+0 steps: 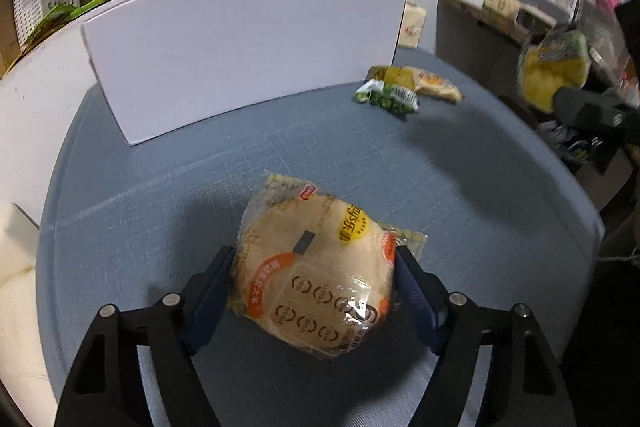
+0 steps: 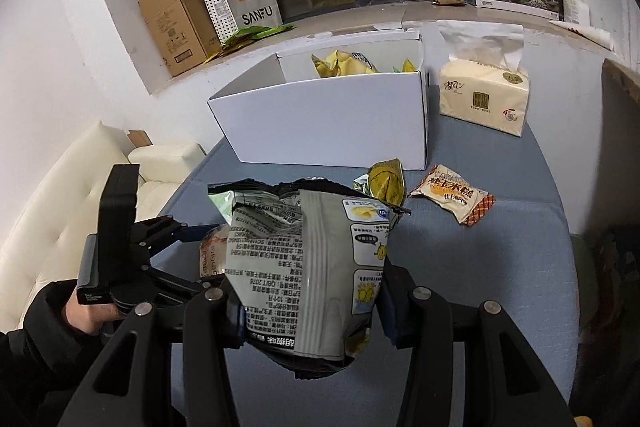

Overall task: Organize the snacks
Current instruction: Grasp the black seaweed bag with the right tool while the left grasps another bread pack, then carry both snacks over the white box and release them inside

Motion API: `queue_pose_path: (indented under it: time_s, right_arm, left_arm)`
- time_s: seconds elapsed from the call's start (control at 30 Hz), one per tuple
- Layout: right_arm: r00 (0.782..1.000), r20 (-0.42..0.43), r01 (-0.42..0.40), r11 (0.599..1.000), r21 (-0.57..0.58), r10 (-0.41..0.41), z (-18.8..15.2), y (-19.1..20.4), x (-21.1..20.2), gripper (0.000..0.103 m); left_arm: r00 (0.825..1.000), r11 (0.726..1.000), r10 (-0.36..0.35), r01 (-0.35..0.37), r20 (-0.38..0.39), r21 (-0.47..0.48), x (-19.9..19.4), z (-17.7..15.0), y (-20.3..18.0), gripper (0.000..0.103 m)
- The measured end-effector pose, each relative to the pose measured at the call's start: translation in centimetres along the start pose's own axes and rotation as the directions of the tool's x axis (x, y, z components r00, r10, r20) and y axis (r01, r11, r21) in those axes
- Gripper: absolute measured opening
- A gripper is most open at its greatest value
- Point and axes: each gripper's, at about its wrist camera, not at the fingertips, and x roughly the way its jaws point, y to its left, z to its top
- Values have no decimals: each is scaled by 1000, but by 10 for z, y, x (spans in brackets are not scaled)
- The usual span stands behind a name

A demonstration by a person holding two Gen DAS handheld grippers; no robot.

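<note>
The left gripper (image 1: pixel 314 267) has its blue-padded jaws against both sides of a round, tan rice-cracker packet in clear crinkly film (image 1: pixel 316 267), which rests on the blue-grey fabric tabletop (image 1: pixel 160 195); the packet is probably light, slippery and brittle, so a hold across its middle with gentle pressure is advisable. The right gripper (image 2: pixel 308 291) is clamped on a grey foil crisp bag (image 2: pixel 304 267), soft and air-filled, lifted clear of the surface. Ahead of both stands an open white cardboard box (image 2: pixel 328 119) already containing yellow packets. Two small snack packets (image 1: pixel 404 89) lie beside it. A dark window backs the room.
</note>
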Motion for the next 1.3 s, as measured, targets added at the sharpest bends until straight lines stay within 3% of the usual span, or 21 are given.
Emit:
queue_pose_path:
  time_s: [0.13,0.33,0.5,0.63,0.7,0.83,1.03,1.07,1.13,1.2,1.23,1.27,1.3]
  right_arm:
    - [1000,9,-2,1000,-6,2,0,2,-2,53]
    - [999,50,-5,1000,14,4,9,0,-9,53]
    - [994,106,-20,1000,12,19,42,-1,-16,53]
    - [984,164,-74,997,21,69,94,-4,-12,53]
    - [983,167,-85,995,47,76,120,-8,-1,53]
    - [986,152,-81,992,93,66,169,-22,30,53]
    - [993,107,-62,990,129,48,214,-41,75,53]
    - [994,100,-62,989,136,48,218,-45,82,53]
    - [995,94,-57,989,136,44,224,-49,91,54]
    - [996,83,-57,986,155,45,225,-54,97,71]
    - [996,73,-54,983,178,41,226,-57,101,96]
    - [997,69,-55,978,201,42,226,-60,103,103]
    - [997,71,-57,976,209,43,226,-61,103,103]
  left_arm:
    - [996,998,-25,30,89,-56,-33,2,5,81]
    - [967,991,-49,77,248,-105,-91,32,20,81]
    - [927,986,-47,102,373,-129,-120,91,40,81]
    - [909,984,-46,113,413,-139,-116,143,62,81]
    - [912,986,-21,87,411,-143,-105,171,73,81]
    - [923,970,-27,117,384,-212,-72,214,100,81]
    - [939,969,5,79,344,-232,-35,240,118,81]
    - [942,969,8,75,336,-235,-30,243,122,82]
    - [953,962,8,75,301,-263,-21,245,130,97]
    - [959,954,33,54,281,-294,-17,241,136,103]
    - [960,953,37,49,277,-300,-16,239,138,103]
    - [961,952,43,43,271,-303,-16,236,139,103]
    - [963,953,51,33,266,-302,-16,232,140,103]
